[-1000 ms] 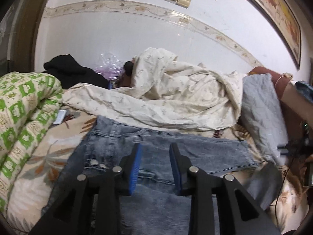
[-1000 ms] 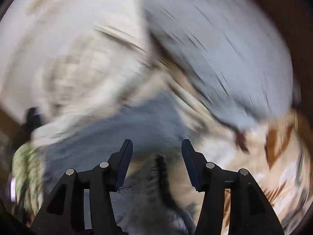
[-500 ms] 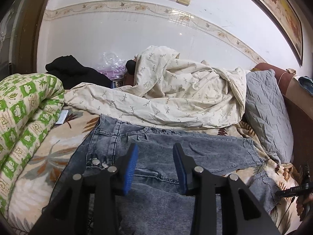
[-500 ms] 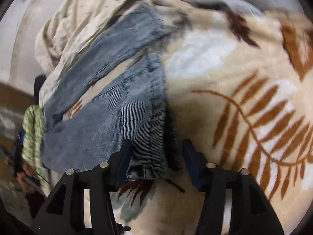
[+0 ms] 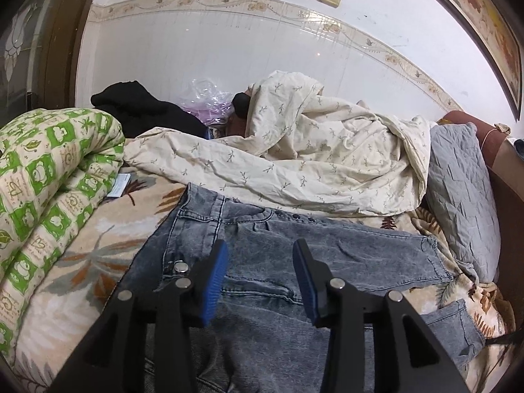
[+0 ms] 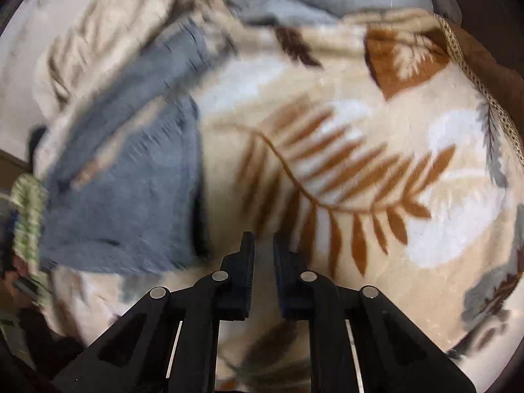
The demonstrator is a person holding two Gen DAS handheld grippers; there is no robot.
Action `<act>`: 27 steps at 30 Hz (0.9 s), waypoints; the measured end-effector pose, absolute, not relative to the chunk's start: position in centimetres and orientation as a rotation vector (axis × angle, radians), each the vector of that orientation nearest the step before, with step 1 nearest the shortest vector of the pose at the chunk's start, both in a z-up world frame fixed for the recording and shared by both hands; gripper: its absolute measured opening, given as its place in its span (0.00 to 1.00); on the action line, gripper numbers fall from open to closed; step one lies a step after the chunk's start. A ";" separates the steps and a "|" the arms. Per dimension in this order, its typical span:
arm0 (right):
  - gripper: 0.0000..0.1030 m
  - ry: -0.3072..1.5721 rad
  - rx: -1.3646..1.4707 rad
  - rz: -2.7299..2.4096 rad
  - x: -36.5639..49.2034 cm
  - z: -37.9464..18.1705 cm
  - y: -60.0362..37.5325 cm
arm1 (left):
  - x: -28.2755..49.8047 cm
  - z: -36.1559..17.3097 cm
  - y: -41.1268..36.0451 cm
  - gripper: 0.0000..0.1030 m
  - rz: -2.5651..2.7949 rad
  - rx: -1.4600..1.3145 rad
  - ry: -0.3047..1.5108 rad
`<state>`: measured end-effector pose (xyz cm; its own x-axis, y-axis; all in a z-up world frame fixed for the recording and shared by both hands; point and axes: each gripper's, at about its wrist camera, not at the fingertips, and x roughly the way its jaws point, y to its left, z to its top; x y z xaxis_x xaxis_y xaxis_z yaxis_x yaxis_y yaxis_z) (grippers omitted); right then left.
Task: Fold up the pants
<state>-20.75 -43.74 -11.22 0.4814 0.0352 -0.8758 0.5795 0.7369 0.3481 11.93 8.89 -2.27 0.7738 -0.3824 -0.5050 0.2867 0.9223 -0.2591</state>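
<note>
Moved: right gripper has swung off the jeans; half a second ago a leg hem sat between its fingers, now only blanket lies under them.
Right fingers: just been closing, now drawn nearly together, clenched on nothing.
Left fingers: left gripper has just been opening; released, hovering above the jeans near the fly, nothing between the pads.
Jeans: one grey pair, flat on the blanket, waistband toward the green quilt, both legs running toward the grey pillow.
Around: cream sheet heaped just behind the jeans, its edge touching the far leg; black garment and clear bag behind the sheet, by the wall.
Edges: far hem ends just short of the pillow; near hem lies near the blanket's edge.
Open room: bare blanket beside the jeans' hems, under the right gripper.
</note>
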 end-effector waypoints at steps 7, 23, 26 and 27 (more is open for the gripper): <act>0.45 0.915 0.699 -0.256 -14.2 -7.6 -42.6 | 12.8 -2.5 8.4 0.51 -0.372 -0.153 0.607; 0.47 0.812 0.642 -0.294 8.0 -7.0 -49.9 | 30.8 -0.7 10.4 0.74 -0.252 -0.101 0.907; 0.47 0.824 0.626 -0.308 8.8 -7.8 -50.4 | 32.9 -3.1 10.3 0.73 -0.222 -0.129 0.997; 0.47 0.828 0.623 -0.315 9.0 -8.1 -50.5 | 33.7 -4.0 10.2 0.72 -0.220 -0.150 1.027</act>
